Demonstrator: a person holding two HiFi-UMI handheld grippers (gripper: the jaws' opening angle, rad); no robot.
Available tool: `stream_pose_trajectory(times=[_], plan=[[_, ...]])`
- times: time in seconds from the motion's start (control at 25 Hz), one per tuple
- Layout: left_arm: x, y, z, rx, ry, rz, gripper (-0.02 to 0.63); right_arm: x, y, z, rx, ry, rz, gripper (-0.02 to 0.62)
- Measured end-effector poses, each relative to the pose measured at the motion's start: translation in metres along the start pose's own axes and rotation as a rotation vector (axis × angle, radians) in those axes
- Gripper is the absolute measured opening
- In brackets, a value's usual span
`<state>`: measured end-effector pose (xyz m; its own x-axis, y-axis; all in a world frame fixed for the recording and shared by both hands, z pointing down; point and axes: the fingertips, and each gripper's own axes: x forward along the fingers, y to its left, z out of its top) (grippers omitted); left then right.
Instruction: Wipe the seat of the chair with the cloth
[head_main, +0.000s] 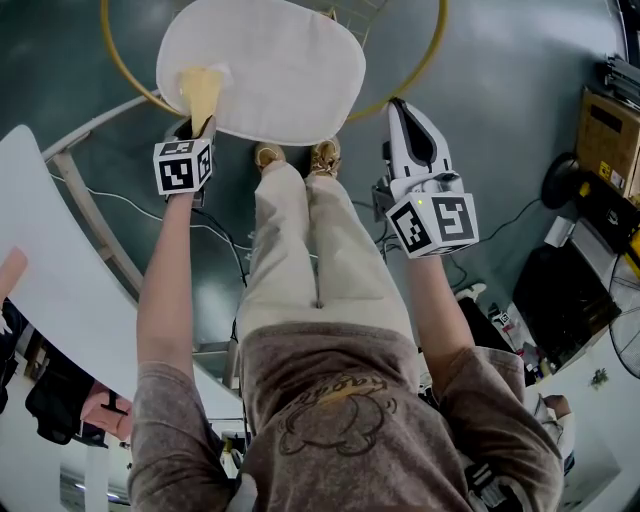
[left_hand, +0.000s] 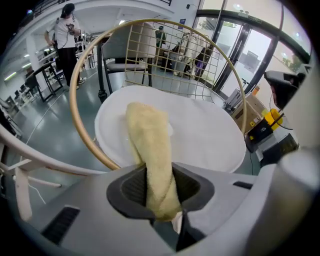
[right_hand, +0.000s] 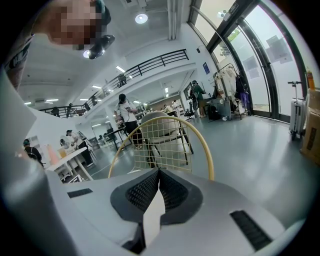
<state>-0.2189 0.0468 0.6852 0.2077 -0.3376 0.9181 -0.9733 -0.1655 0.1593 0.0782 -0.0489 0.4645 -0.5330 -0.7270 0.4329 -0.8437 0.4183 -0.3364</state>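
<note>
Left gripper view: left gripper (left_hand: 159, 192) fingers clench cloth (left_hand: 147, 145), which looks soft, limp and light. Its free end drapes over seat (left_hand: 210, 135), centre frame. Right gripper (right_hand: 159, 192) fingers pressed together, empty.

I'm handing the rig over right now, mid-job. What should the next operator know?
Left tool: shut on the soft yellow cloth, which lies on the near left part of the round white chair seat.
Right tool: shut and empty, held off the seat's right side.
Done: cloth gripped and laid on the seat; how much has been wiped cannot be told.
Left: sweep the cloth over the rest of the seat, probably rightward and toward the back.
</note>
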Motion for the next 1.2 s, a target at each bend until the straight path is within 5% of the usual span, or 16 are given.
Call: stream_pose_trajectory(times=[0.84, 1.2], plan=[[0.014, -0.082, -0.009, -0.084, 0.005, -0.102, 0.112, -0.004, -0.01, -0.001, 0.007, 0.003, -0.012, 0.026], [0.022, -0.148, -0.01, -0.075, 0.032, -0.259, 0.112, -0.001, -0.015, 0.0, 0.005, -0.002, -0.01, 0.026]])
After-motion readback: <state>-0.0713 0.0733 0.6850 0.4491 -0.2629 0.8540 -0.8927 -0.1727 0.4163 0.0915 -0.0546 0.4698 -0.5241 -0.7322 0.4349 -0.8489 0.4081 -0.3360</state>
